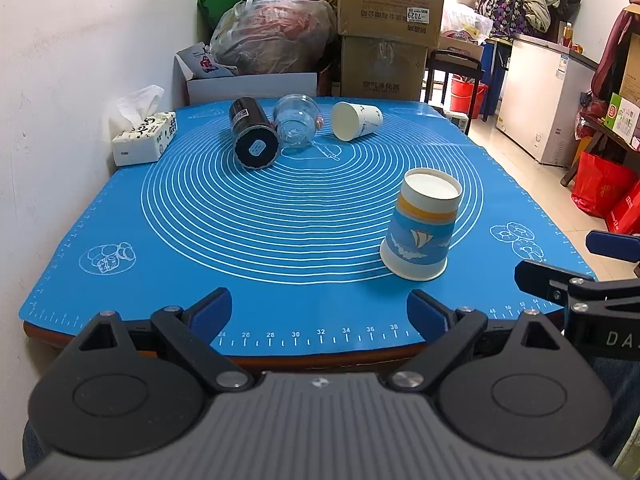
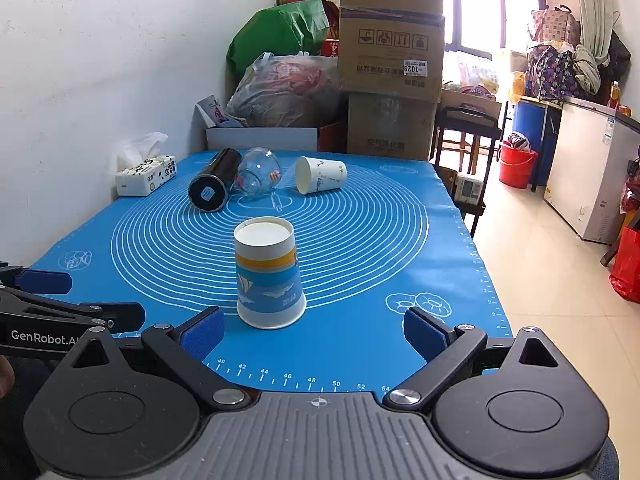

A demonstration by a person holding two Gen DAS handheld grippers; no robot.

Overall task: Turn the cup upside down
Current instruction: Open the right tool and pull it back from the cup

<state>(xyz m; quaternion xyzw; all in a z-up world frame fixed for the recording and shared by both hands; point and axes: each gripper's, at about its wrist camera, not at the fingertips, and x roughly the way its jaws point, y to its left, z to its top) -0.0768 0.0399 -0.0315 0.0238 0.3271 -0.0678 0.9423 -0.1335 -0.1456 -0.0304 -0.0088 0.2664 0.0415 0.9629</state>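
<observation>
Paper cup (image 2: 269, 276) matt; mat (image 2: 360, 240) smooth; clear plastic cup (image 2: 258, 176) glossy.

tissue pack (image 1: 145, 137), black tumbler (image 1: 253, 133), clear cup (image 1: 296, 119), stacked cardboard boxes (image 1: 390, 28)

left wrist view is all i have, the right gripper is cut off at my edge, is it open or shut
Observer: Open. The right wrist view shows the right gripper with its jaws spread wide and nothing between its pads.
Operator: where is the sailboat cup relative to it
Observer: The sailboat cup stands just ahead of the fingertips, left of the gripper's centre line. It is close to one pad but apart from it.
Operator: it looks like it leans in my view
Observer: From the right wrist it stands straight, closed base up, with its rim flat on the blue mat.
</observation>
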